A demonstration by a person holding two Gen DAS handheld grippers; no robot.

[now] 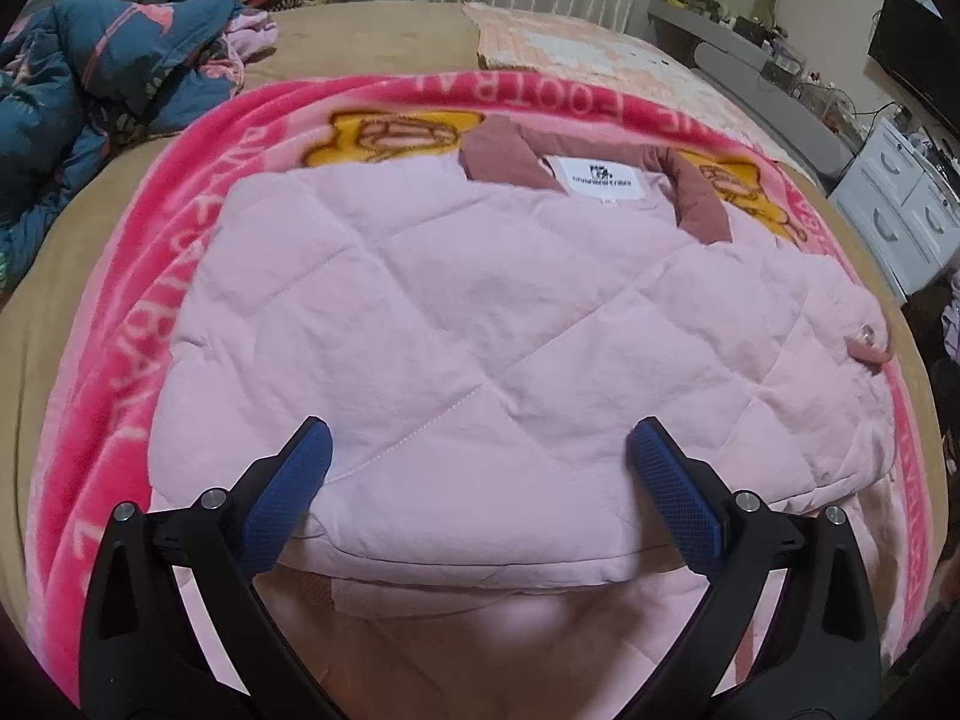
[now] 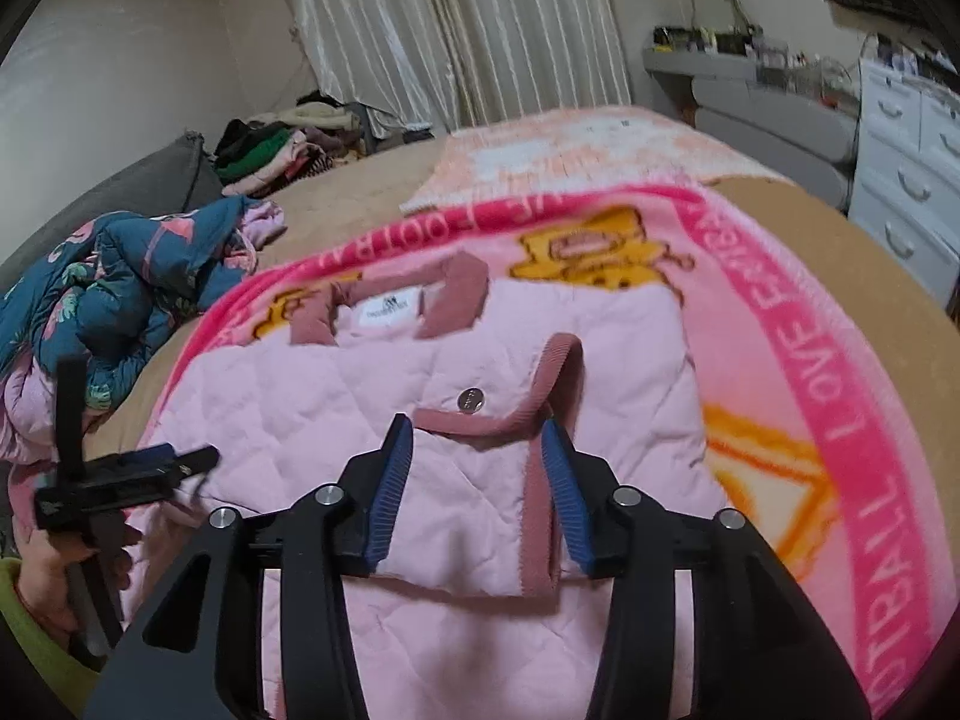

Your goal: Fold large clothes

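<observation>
A pale pink quilted jacket (image 1: 456, 300) with a dusky-pink collar (image 1: 498, 150) and a white label lies folded on a bright pink blanket (image 1: 198, 228) on the bed. My left gripper (image 1: 480, 438) is open wide just above the jacket's near edge, with nothing clamped. In the right wrist view, the jacket (image 2: 288, 414) has a sleeve cuff (image 2: 516, 420) with dusky-pink trim and a snap button lying on top. My right gripper (image 2: 477, 426) stands partly open with that cuff between its blue pads, which do not press on it. The left gripper (image 2: 192, 457) shows at the left, held by a hand.
A blue floral padded garment (image 1: 78, 90) is heaped at the left of the bed, with a pile of clothes (image 2: 276, 150) behind it. A peach blanket (image 1: 588, 54) lies farther back. White drawers (image 2: 906, 168) and a cluttered grey shelf (image 2: 756, 84) stand to the right.
</observation>
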